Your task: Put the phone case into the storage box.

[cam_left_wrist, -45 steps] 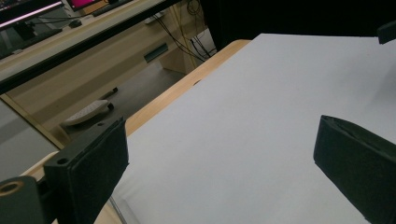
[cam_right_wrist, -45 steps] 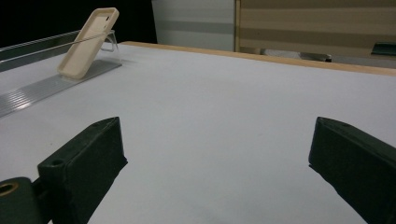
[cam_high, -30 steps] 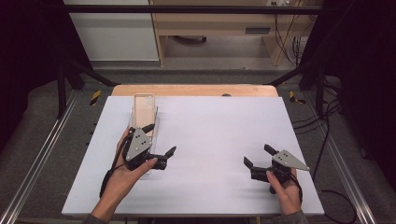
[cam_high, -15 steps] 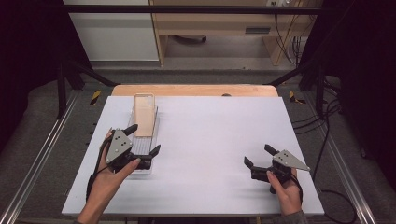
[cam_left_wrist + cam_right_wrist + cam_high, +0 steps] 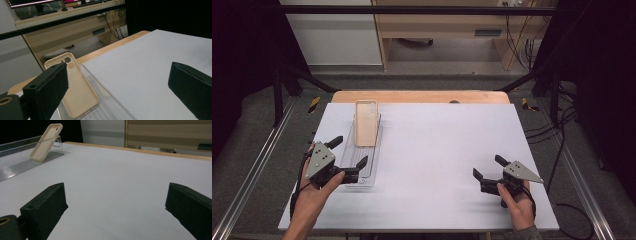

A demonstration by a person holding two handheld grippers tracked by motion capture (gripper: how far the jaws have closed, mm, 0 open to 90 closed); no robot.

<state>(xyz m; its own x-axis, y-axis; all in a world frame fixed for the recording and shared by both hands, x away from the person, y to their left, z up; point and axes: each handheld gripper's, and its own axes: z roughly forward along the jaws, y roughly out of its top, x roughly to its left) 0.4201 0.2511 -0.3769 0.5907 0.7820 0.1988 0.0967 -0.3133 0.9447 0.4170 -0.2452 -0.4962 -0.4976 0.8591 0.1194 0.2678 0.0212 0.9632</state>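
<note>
High view: a white table with a wooden strip along its far edge sits inside a dark metal frame, on grey carpet. Beyond it stand a pale wooden desk and a white cabinet, with cables hanging at the far right.

On the left half of the table lies a clear tray, running away from me. A beige phone case leans in its far end, tilted back with its camera cut-out uppermost. In the right gripper view the case shows far off at upper left, propped on the tray's clear stand.

My left gripper hovers at the tray's near end, jaws wide apart and holding nothing; one jaw is over the tray, the other out to its left. In the left gripper view the case lies just ahead, partly behind the left jaw. My right gripper rests low at the near right, well apart from the tray, jaws also wide and empty, with bare table between them.

Half a second ago my left gripper was at about the same spot over the tray's near end; a full second ago it was farther up, close to the case. The right gripper has not moved.
</note>
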